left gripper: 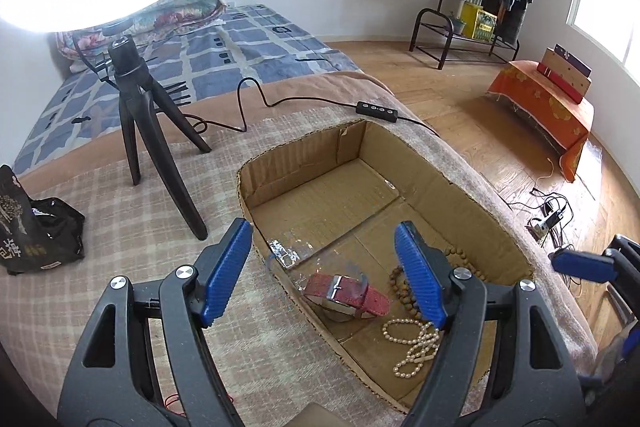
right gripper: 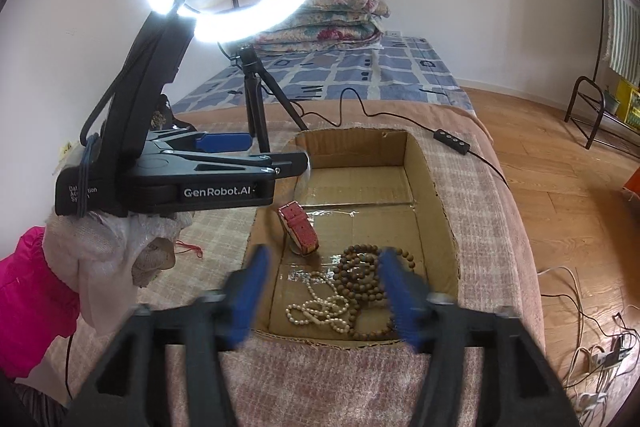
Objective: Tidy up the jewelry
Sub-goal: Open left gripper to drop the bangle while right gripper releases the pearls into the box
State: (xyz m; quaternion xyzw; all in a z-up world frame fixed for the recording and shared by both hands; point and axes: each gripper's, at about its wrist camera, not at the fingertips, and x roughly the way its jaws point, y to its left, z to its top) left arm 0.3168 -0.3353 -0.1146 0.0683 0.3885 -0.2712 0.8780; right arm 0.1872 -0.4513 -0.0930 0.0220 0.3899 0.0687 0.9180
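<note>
A shallow cardboard box (left gripper: 304, 147) lies on a checked blanket. Inside it are a red-strapped watch (left gripper: 348, 297), a white pearl necklace (left gripper: 414, 347) and a string of brown wooden beads (left gripper: 398, 287). My left gripper (left gripper: 322, 231) hangs open over the box's near left rim, with nothing between its blue pads. In the right wrist view my right gripper (right gripper: 325, 253) is blurred and open just above the wooden beads (right gripper: 364, 279) and pearls (right gripper: 316, 311), gripping nothing. The watch (right gripper: 300, 231) rests on its side near the left wall. The left gripper (right gripper: 276, 151) shows there, held by a white-gloved hand (right gripper: 100, 259).
A ring light on a black tripod (left gripper: 136, 115) stands left of the box, and its cable and controller (left gripper: 378, 111) run behind the box. A black bag (left gripper: 36, 231) sits at the left. The table's right edge drops to a wooden floor with loose cables (left gripper: 552, 219).
</note>
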